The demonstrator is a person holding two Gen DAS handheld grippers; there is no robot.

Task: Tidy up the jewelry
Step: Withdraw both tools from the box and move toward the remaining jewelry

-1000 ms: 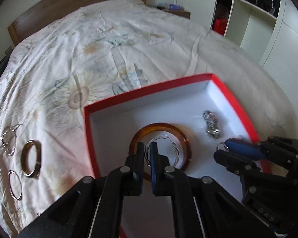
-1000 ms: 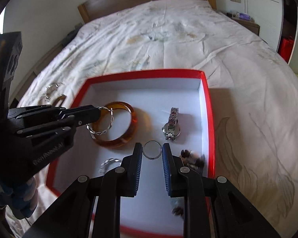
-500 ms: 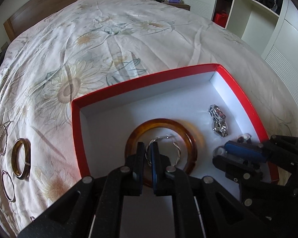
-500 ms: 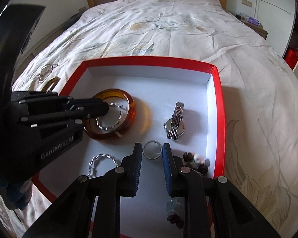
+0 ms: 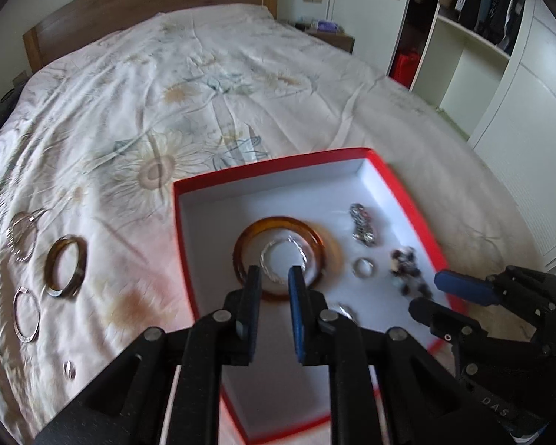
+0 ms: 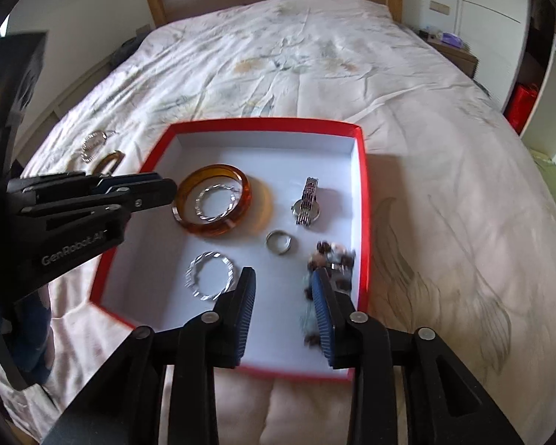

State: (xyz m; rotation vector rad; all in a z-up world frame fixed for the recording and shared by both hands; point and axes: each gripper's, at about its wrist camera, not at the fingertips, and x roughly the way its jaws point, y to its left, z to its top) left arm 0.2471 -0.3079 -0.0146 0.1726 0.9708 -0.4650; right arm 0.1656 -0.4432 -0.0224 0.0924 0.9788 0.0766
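While your left gripper [image 5: 274, 282] and right gripper [image 6: 283, 289] both hang parted and empty over the red box [image 6: 363, 193], its white floor carries the amber bangle [image 6: 212, 200] ringing a twisted silver hoop [image 6: 215, 202] (a second hoop [image 6: 210, 276] lies nearer), a watch [image 6: 307, 204], a small ring [image 6: 278, 242] and blurred beads [image 6: 331, 256].

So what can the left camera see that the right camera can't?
Only the left wrist view shows the thin hoop and tiny ring lying on the bed, plus the closet clothes. Only the right wrist view fully shows the second twisted silver hoop inside the box. Both show the red box, amber bangle, watch and small ring.
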